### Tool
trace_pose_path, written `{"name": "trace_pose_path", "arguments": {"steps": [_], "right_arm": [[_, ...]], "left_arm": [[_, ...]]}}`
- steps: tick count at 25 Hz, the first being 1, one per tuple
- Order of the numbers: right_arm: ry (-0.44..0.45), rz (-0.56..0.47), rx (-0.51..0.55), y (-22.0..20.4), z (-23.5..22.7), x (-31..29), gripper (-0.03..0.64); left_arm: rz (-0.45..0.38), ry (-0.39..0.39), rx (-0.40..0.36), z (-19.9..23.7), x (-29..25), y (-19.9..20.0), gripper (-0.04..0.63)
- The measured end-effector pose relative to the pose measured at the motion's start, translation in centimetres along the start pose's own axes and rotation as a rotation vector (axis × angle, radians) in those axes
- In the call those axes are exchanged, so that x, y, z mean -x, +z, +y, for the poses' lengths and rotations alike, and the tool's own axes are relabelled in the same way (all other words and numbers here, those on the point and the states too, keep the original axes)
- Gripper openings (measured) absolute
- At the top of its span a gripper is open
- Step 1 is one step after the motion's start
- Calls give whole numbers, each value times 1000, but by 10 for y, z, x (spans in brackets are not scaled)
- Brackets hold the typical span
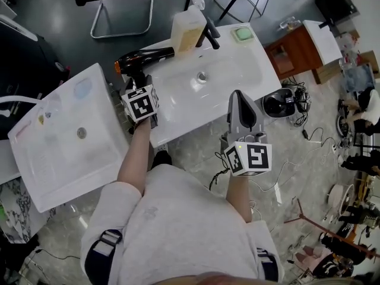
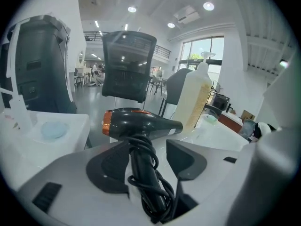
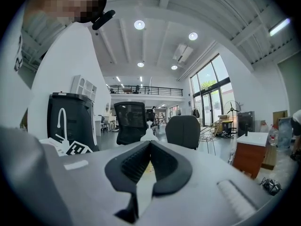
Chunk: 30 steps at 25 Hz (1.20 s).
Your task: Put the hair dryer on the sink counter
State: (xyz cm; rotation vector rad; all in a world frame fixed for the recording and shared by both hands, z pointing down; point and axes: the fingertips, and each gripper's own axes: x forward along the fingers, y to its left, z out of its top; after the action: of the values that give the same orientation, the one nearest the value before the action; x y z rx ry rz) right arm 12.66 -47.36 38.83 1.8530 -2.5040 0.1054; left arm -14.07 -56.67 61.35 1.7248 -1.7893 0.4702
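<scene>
A black hair dryer [image 1: 144, 57] with an orange rear ring lies at the back left corner of the white sink counter [image 1: 184, 114]. Its barrel points right, toward the faucet. The handle [image 2: 143, 173], wrapped in its cord, runs back between the jaws of my left gripper [image 1: 140, 81], which is shut on it. In the left gripper view the dryer's barrel [image 2: 141, 124] sits just ahead of the pads. My right gripper [image 1: 240, 95] hovers at the counter's front right edge, shut and holding nothing; its pads [image 3: 162, 166] meet.
On the counter's back edge stand a yellowish soap bottle [image 1: 187, 28], a black faucet [image 1: 208, 34] and a green soap bar [image 1: 242, 33]. A second white sink [image 1: 65, 141] lies to the left. A wooden cabinet [image 1: 291, 52] and cables [image 1: 297, 100] are to the right.
</scene>
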Motion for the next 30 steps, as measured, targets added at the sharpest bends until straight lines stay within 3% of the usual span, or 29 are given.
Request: {"name": "trace_pose_path", "arguments": {"steps": [7,30], "right_arm": [[54,-21,2,5,14,17,11],[159,-75,16,21,40,87,11]], "left_arm": [[-80,-3,-46,-3,45,8,20],[-458,-153,-110,-26,246,48,9]]}}
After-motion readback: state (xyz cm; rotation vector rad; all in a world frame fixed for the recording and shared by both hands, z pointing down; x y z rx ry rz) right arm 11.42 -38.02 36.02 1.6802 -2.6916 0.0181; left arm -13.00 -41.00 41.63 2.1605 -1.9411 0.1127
